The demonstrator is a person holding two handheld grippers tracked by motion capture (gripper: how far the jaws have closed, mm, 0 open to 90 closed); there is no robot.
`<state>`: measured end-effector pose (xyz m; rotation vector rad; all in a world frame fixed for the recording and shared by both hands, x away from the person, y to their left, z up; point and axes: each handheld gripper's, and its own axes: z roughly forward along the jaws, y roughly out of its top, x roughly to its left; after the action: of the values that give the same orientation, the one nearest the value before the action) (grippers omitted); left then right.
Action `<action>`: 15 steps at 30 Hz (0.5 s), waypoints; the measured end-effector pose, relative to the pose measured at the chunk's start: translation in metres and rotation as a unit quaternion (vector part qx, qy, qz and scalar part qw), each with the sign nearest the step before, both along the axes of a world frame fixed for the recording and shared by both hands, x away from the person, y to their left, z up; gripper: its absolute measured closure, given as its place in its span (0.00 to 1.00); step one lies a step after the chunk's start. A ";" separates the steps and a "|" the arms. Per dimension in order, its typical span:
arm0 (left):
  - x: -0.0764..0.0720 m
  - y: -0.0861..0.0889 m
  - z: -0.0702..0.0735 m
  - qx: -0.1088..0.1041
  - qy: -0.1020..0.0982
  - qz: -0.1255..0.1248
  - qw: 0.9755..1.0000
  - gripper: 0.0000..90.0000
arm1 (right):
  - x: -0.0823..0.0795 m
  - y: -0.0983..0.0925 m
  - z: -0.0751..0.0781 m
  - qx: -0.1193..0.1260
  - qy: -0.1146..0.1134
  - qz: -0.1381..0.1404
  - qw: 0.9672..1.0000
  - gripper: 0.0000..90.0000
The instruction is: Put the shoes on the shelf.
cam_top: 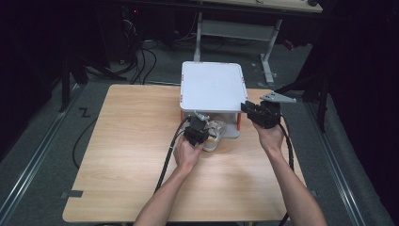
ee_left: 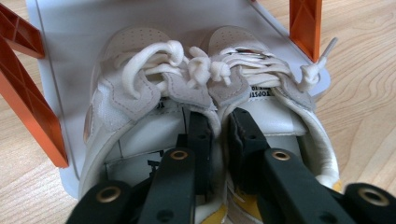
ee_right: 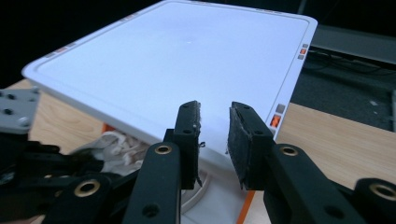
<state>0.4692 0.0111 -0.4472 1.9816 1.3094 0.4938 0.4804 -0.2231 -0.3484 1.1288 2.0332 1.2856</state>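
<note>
A pair of white lace-up sneakers (cam_top: pixel 215 134) (ee_left: pixel 140 88) sits on the lower board (ee_left: pixel 65 51) of a white two-level shelf (cam_top: pixel 211 84), heels toward me. My left gripper (cam_top: pixel 197 131) (ee_left: pixel 218 122) has one jaw inside each shoe, shut on the two inner heel walls pressed together. My right gripper (cam_top: pixel 252 111) (ee_right: pixel 215 116) hovers at the front right corner of the shelf's top board (ee_right: pixel 177 56), raised above the table. Its pads stand a small gap apart with nothing between them.
The shelf stands at the far middle of a wooden table (cam_top: pixel 131 141) on orange side supports (ee_left: pixel 25 98). The knotted laces (ee_left: pixel 201 65) lie over both shoes. Each gripper trails a black cable (cam_top: pixel 167 160) toward me. Beyond the table are floor cables and a desk frame (cam_top: pixel 268 42).
</note>
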 end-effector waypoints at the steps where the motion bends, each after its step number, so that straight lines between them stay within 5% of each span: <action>1: 0.000 0.000 0.000 0.000 0.000 0.000 1.000 0.85 | 0.000 0.000 0.000 0.000 0.000 0.000 1.000 0.81; 5: 0.000 0.001 -0.001 0.000 0.004 -0.006 1.000 0.80 | 0.015 0.011 -0.005 -0.035 0.015 -0.009 0.999 0.81; 15: -0.005 -0.002 0.003 -0.003 -0.003 -0.006 1.000 0.52 | 0.017 0.013 -0.008 -0.034 0.003 -0.006 0.999 0.82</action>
<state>0.4643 0.0091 -0.4438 1.9803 1.2934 0.4878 0.4973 -0.2105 -0.3560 1.1126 2.0554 1.2006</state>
